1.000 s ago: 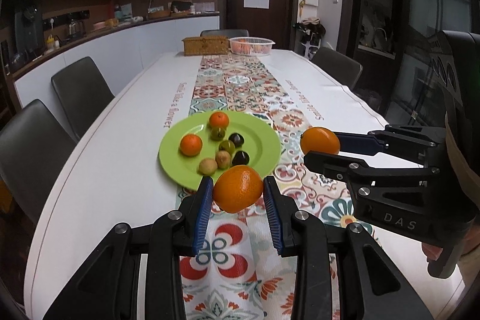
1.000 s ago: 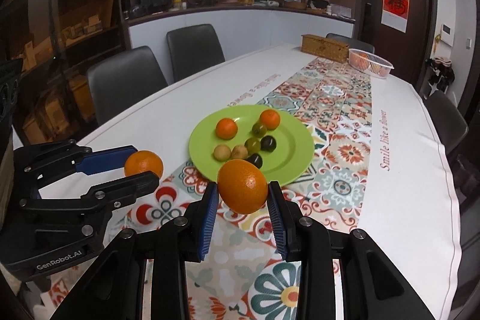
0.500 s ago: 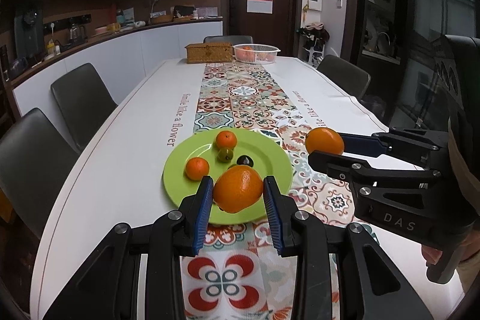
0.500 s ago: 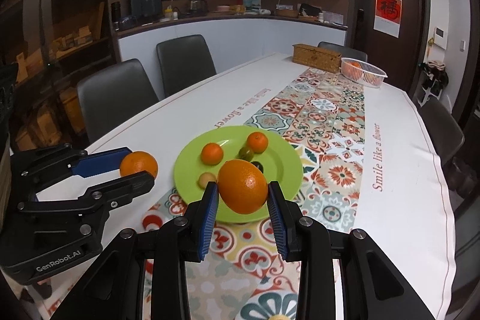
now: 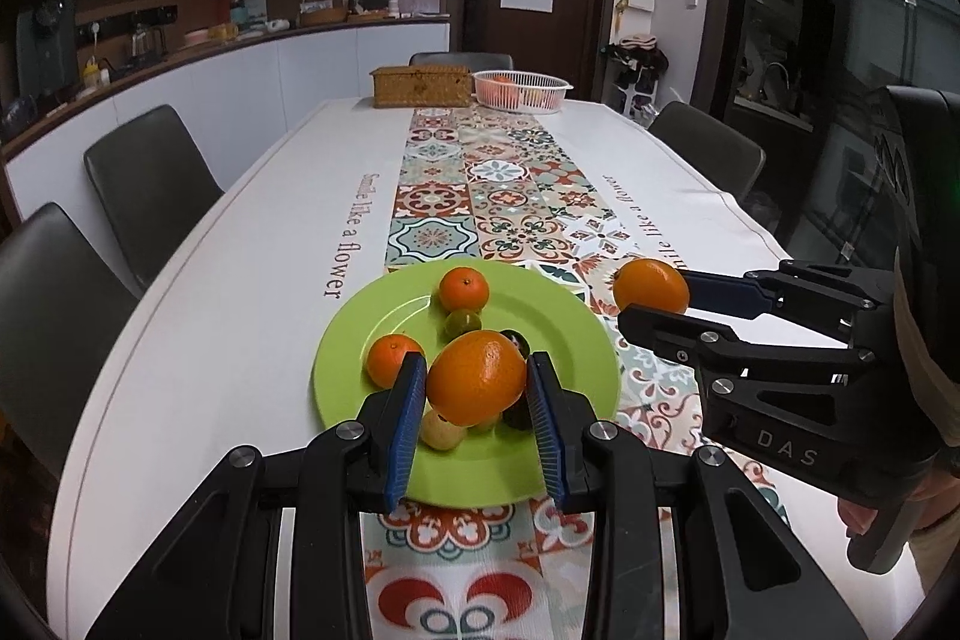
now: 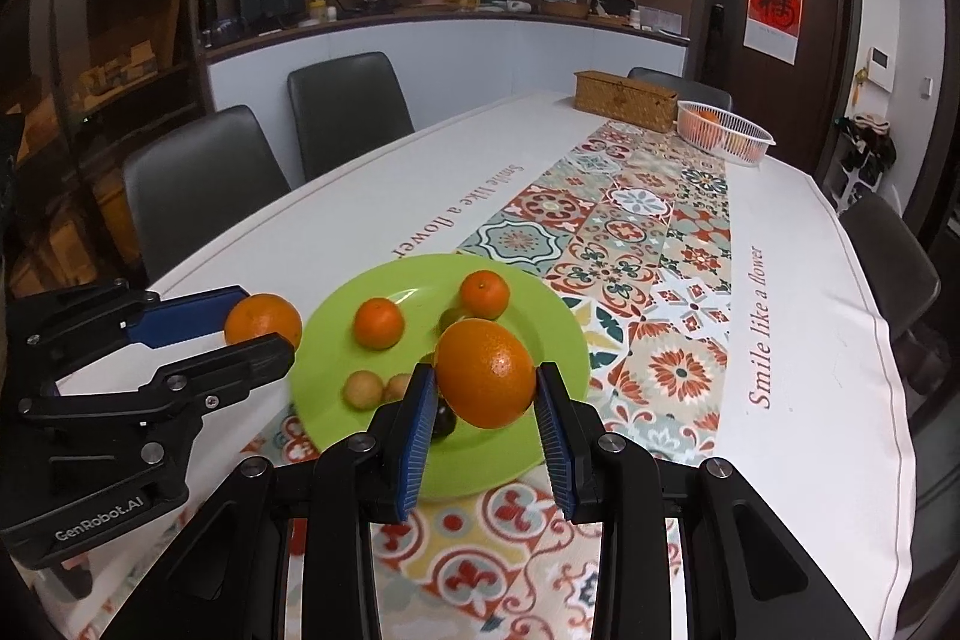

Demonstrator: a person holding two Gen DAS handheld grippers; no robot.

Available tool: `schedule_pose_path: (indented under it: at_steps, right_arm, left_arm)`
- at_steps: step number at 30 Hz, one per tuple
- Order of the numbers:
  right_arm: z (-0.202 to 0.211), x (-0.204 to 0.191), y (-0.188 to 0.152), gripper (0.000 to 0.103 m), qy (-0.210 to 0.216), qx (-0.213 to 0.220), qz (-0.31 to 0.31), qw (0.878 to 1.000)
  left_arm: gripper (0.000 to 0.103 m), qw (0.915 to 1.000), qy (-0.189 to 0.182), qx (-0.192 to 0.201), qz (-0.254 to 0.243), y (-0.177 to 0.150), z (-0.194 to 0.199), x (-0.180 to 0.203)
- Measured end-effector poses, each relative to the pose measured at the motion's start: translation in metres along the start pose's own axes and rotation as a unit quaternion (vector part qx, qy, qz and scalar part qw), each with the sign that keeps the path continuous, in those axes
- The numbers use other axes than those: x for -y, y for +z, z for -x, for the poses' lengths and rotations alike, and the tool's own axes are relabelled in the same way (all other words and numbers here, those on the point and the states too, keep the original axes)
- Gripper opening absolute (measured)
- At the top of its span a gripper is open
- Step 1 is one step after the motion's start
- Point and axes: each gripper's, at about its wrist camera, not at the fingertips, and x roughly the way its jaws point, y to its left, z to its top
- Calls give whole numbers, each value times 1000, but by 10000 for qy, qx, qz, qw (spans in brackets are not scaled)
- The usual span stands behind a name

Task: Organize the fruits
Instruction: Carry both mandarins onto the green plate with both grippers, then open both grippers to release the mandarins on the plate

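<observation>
In the left wrist view my left gripper is shut on a large orange, held above the near part of a green plate. My right gripper comes in from the right, shut on a second orange beside the plate's right rim. The right wrist view shows that orange in the right gripper over the plate, and the left gripper with its orange at the plate's left rim. On the plate lie two tangerines and several small green, dark and tan fruits, partly hidden.
At the table's far end stand a white basket with oranges in it and a wicker box. A patterned runner covers the table's middle. Dark chairs line both long sides.
Both grippers have moved forward along the table with their oranges. The plate was ahead of them and is now under and between them, and looks larger.
</observation>
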Motion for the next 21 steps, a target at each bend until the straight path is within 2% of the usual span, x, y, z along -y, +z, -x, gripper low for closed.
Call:
schedule_pose_path:
  at_steps: [11, 21]
  right_arm:
    - [-44, 15, 7, 35, -55, -258, -79, 9996]
    - [-77, 28, 0, 35, -63, -565, -234, 9981]
  left_arm:
    - [34, 9997, -30, -252, 37, 6, -49, -13]
    - [34, 9989, -48, -466, 59, 6, -81, -17]
